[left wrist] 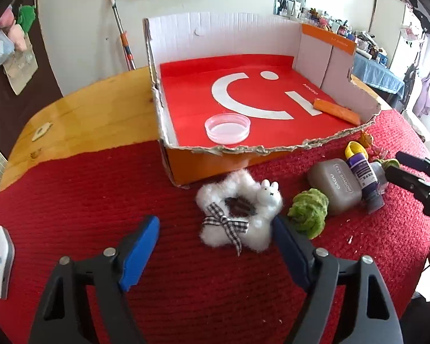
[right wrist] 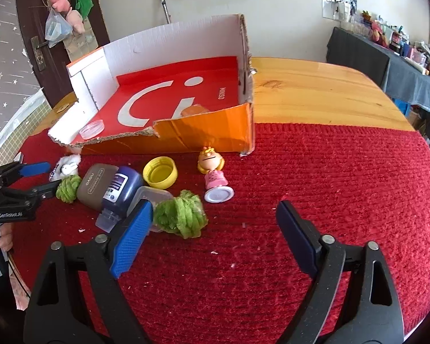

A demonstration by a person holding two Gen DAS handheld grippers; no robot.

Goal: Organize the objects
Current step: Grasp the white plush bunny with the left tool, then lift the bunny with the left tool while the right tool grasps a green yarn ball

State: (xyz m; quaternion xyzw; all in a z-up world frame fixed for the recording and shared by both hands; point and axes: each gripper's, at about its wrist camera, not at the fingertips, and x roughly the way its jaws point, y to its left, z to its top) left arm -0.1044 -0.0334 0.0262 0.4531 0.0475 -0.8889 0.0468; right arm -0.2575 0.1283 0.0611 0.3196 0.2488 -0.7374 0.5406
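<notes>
- Leftmost, the left gripper (left wrist: 215, 226) stands released over the red knitted cloth (left wrist: 71, 200); the white fluffy ring with a bunny face and checked bow (left wrist: 238, 209) lies between its blue pads, and its right side seems to meet the right pad, though no squeeze shows.
- Just right of it sit a green yarn ball (left wrist: 309, 212), a grey eye-shadow case (left wrist: 335, 186) and a dark blue bottle (left wrist: 364, 180) resting on the case.
- Behind them stands the torn cardboard box (left wrist: 272, 149), red-lined, holding a clear round lid (left wrist: 226, 127) and an orange strip (left wrist: 336, 109).
- Further right, a yellow cap (right wrist: 160, 175) and a blonde figurine in pink (right wrist: 213, 177) lie on the cloth before the box.
- Rightmost, the right gripper (right wrist: 215, 220) is released and empty, with a second green yarn ball (right wrist: 180, 215) just beside its left pad.
</notes>
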